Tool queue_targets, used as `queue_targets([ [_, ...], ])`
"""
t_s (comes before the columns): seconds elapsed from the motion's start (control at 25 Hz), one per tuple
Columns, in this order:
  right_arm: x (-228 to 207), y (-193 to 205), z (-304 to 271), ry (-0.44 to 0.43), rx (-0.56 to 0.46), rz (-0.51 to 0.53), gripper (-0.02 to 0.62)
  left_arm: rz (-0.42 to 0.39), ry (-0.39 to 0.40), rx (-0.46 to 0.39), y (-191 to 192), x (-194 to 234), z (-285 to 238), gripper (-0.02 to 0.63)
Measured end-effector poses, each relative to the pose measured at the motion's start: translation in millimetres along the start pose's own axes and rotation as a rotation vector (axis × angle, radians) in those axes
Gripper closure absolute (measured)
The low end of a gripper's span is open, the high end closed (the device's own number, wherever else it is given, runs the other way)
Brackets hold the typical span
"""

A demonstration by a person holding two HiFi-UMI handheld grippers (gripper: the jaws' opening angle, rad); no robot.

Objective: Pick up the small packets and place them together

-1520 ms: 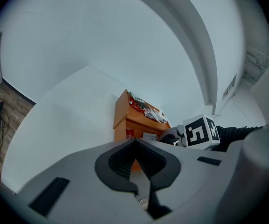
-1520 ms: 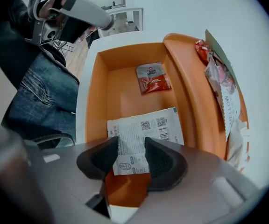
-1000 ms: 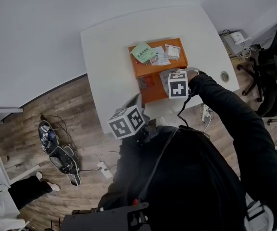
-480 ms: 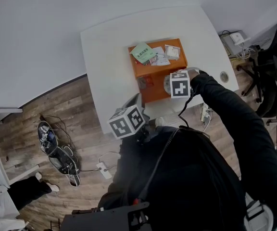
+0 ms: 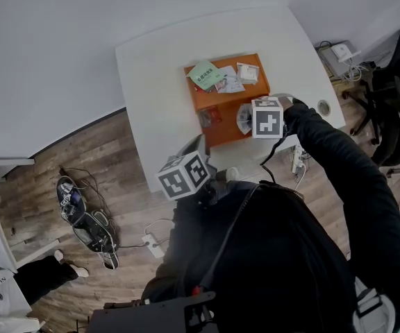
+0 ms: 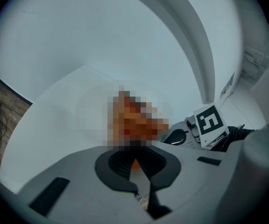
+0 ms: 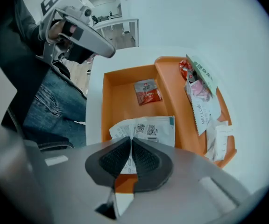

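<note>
From above, the right gripper (image 5: 261, 120) hangs over the near half of the orange tray (image 5: 221, 136), with a white packet (image 5: 244, 118) showing at its left. Other packets (image 5: 224, 78) lie heaped at the tray's far end. Bare table (image 5: 158, 82) spreads to the left.

In the left gripper view, the left gripper (image 6: 135, 158) has its jaws together with nothing between them, facing across the table.

In the right gripper view, the jaws have just been closing and pinch the white packet's near edge. A red packet (image 7: 147, 91) lies beyond, apart.
</note>
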State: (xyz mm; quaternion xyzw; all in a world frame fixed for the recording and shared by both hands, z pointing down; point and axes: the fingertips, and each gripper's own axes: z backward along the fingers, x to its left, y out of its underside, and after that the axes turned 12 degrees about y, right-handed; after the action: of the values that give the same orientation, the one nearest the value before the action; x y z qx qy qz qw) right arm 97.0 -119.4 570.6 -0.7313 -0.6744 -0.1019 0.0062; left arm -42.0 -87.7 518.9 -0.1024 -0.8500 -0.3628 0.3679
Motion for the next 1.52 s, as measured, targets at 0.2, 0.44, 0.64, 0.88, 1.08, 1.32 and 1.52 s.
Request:
queue_targets([
  [0.2, -6.1, -4.7, 28.0, 0.035, -0.044, -0.002, 0.574, -0.002, -0.003, 0.0, -1.0, 0.6, 0.9, 0.607],
  [0.44, -40.2, -10.8, 54.1, 0.09, -0.116, -0.109, 0.574, -0.01, 0.004, -0.001, -1.9, -2.8, 0.2, 0.607],
  [0.64, -87.0, -17.3, 66.4, 0.193, -0.162, -0.188, 0.574, -0.01, -0.002, -0.006, -2.0, -0.1, 2.2, 0.607],
  [0.88, -128.7, -29.7, 61.3, 0.222, -0.207, -0.324, 0.574, -0.008, -0.008, -0.01, -2.0, 1.2, 4.2, 0.607],
  [1.08, -139.4, -38.5, 52.9, 0.233, -0.156, -0.281, 0.574, 0.004, -0.016, -0.018, -3.3, 6.8, 6.3, 0.607],
  [1.32, -140.9, -45.7, 47.8, 0.231, -0.138, -0.251, 0.574, 0.012, -0.025, -0.03, -3.7, 10.9, 11.7, 0.607],
  [1.52, -143.5, -42.8, 39.7, 0.23, -0.093, -0.252, 0.565, 0.015, -0.027, -0.036, -5.1, 12.1, 14.2, 0.607],
])
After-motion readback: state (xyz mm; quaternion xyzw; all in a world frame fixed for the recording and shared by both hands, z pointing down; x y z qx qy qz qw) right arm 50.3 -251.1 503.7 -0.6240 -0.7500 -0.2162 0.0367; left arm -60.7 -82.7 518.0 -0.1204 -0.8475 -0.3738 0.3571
